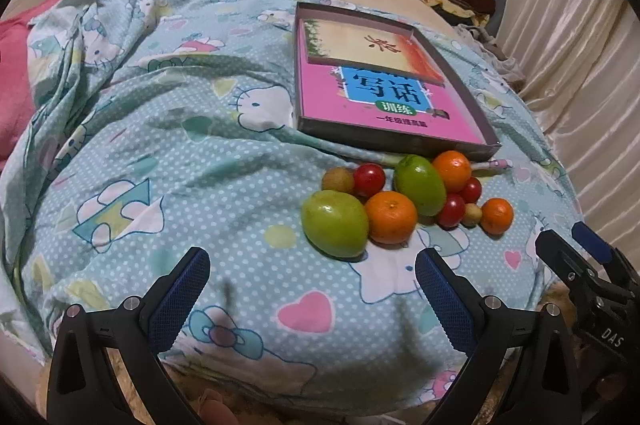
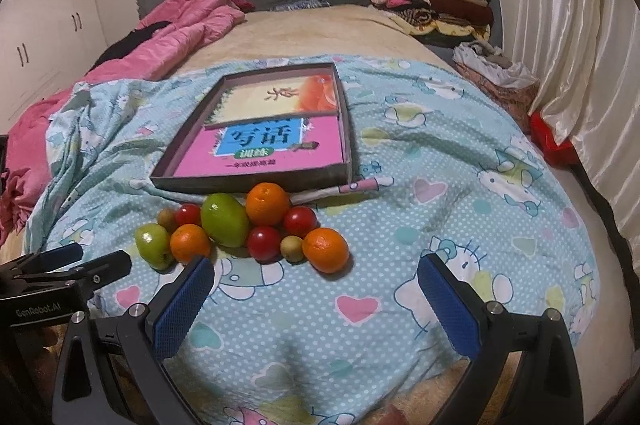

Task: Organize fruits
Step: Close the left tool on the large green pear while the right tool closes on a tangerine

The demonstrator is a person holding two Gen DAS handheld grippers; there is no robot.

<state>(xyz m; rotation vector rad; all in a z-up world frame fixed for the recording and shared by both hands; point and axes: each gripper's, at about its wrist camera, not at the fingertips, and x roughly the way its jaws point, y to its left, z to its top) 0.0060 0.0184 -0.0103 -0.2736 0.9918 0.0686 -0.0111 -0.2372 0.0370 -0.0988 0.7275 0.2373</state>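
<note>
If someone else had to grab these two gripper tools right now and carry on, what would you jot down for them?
Left gripper: open, empty, hovering over the blue cartoon-print sheet, just short of the fruit.
Right gripper: open, empty, also just short of the fruit.
Fruit pile: three oranges, two green fruits, three red tomato-like ones and two small brownish fruits, all bunched together on the sheet.
Shallow box: right behind the pile, with a pink book and another book inside; no fruit in it.
Done: nothing sorted yet.
Left: the whole job. The box is probably the destination, but that is a guess.
</note>
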